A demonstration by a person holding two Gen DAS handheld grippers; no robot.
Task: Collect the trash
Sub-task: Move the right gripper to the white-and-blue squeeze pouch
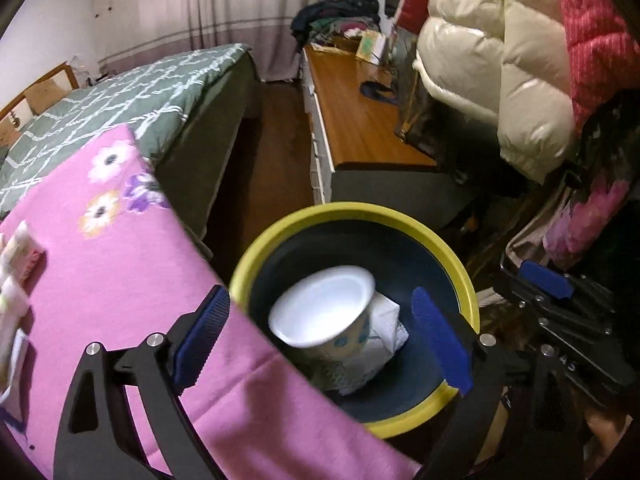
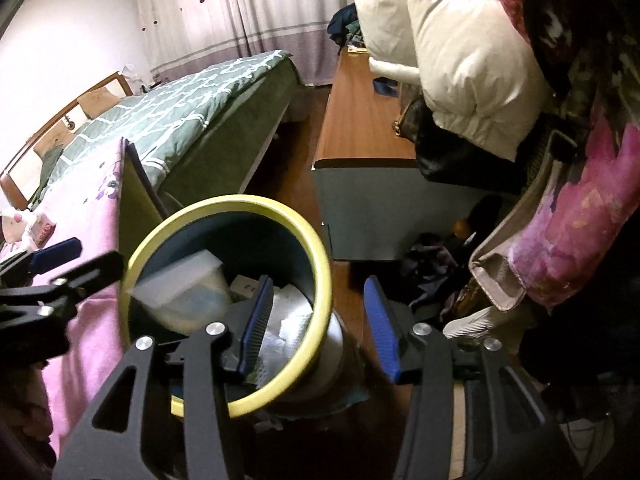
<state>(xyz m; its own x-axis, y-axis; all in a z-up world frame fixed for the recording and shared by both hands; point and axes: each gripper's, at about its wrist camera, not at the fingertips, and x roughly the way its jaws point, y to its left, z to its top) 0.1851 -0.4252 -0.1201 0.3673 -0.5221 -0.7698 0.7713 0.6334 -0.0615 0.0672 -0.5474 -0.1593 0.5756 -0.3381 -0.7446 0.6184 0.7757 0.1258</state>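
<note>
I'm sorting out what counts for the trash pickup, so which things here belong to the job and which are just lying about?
Part of the job:
- yellow-rimmed bin
- paper cup over the bin
- crumpled white paper inside
- tissue packets on the pink cloth

Just lying about:
- white puffer jacket
- green bedspread
- wooden dresser
- clothes pile

White paper cup (image 1: 326, 312) tilted inside yellow-rimmed bin (image 1: 400, 216).

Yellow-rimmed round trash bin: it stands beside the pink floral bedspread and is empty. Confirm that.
Not empty. The yellow-rimmed round trash bin stands beside the pink floral bedspread, but it already holds a white paper cup and crumpled white paper, as the left wrist view shows.
</note>
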